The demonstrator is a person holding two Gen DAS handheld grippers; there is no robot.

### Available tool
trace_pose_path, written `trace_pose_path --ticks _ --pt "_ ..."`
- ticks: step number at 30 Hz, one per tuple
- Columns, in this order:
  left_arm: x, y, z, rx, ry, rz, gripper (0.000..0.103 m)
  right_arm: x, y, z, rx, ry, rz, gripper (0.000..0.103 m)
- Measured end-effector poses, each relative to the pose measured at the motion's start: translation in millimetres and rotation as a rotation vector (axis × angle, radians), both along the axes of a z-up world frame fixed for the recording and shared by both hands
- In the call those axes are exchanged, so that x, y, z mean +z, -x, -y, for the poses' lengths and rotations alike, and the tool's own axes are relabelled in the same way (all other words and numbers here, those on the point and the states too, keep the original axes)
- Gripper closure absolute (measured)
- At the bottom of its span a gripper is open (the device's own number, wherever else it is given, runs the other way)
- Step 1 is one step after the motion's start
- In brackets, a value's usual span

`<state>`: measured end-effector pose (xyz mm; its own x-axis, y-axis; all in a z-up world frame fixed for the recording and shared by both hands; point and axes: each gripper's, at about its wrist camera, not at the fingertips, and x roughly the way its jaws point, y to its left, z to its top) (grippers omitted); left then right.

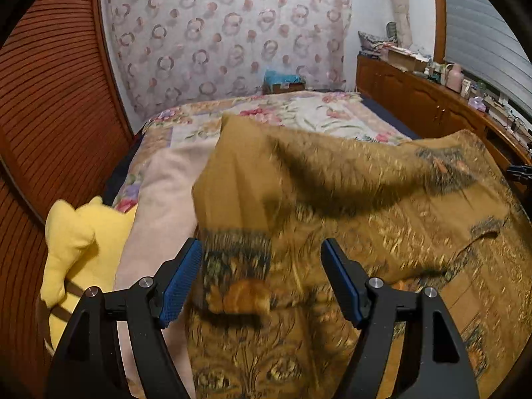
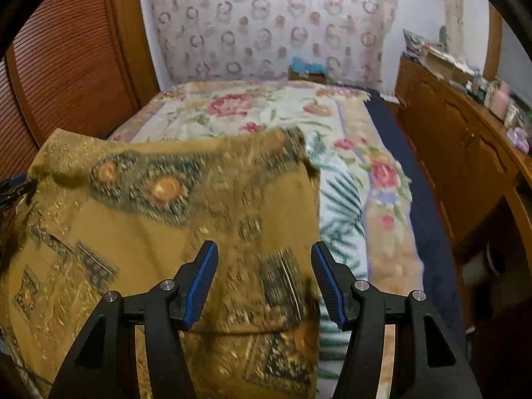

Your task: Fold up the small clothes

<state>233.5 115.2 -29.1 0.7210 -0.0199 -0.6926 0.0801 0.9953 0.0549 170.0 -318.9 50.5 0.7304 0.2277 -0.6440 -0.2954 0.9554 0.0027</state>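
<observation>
Mustard patterned cloth (image 1: 349, 199) lies on bed (image 2: 266, 106), one layer doubled over (blurred, apparently settling). Left hand-held gripper (image 1: 261, 279) and right hand-held gripper (image 2: 264, 282): jaws spread, gripping nothing. First fold likely done; further folds remain.

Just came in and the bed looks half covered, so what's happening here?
A person is folding a mustard patterned cloth on the bed's floral blanket, working a claw in each hand. Both the left claw and the right claw are open, with nothing pinched between their blue pads, so the cloth is not held. It is blurred and billowed, apparently dropping onto the bed. A yellow plush toy and a pale pink cloth lie beside it on the left.
</observation>
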Motion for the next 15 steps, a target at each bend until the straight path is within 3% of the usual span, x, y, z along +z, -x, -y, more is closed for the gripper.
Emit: trace_pose_path --ticks 9,15 --pt "-19.0 9.3 -15.5 0.063 0.034 -0.043 0.028 -20.0 -4.6 -5.0 0.017 -0.006 -0.041 0.043" --pt "-29.2 7.8 -17.4 0.073 0.035 -0.067 0.028 -24.1 -3.8 -13.8 0.020 0.045 -0.004 0.039"
